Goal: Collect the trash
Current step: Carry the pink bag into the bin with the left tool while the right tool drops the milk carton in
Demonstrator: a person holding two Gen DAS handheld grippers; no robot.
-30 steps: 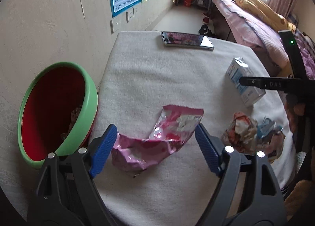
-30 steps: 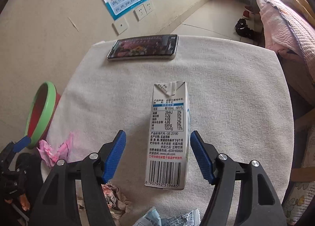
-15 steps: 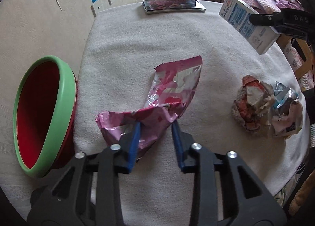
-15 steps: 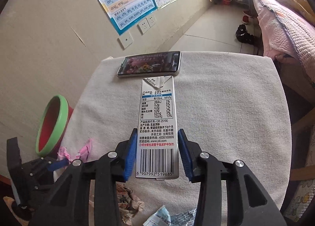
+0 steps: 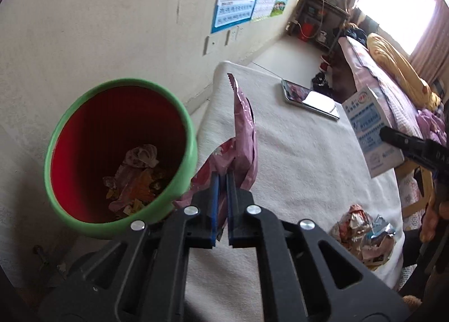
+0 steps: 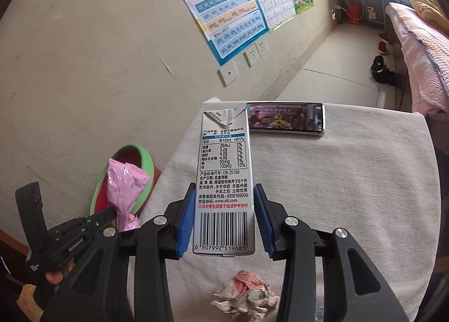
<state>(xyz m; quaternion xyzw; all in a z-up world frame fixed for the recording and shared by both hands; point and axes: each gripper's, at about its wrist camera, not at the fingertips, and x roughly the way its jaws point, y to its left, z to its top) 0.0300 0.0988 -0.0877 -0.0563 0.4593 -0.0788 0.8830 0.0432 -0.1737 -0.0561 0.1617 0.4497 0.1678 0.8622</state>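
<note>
Since prev frames you lift both items off table [image 6: 350, 181]. Your L gripper [image 5: 221, 204] clamps pink wrapper [image 5: 244, 136], beside green-rim bin [image 5: 190, 153]. R gripper [image 6: 224, 221] pinches milk carton [image 6: 224, 170], raised above table.

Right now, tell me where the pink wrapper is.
The pink wrapper is pinched in the left gripper, lifted beside the bin at the table's left edge; in the right wrist view it hangs in front of the bin.
</note>
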